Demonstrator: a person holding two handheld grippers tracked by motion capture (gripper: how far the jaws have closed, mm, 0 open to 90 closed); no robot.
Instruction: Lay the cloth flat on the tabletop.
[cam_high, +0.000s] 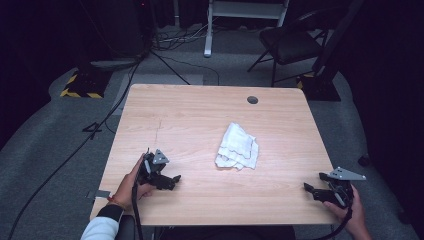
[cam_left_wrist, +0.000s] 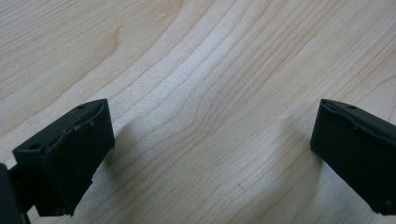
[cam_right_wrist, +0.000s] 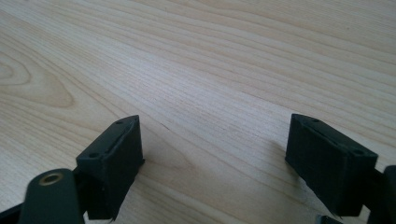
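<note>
At table centre lies a crumpled cloth; left gripper at 8 o'clock, right gripper at 4, jaws released, flanking it for pickup.

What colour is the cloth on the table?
White; the cloth shows best in the high view, crumpled on the light wood table.

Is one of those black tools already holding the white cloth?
No. The white cloth lies crumpled alone mid-table, while the left tool and right tool sit apart from it near the front edge, jaws open.
</note>
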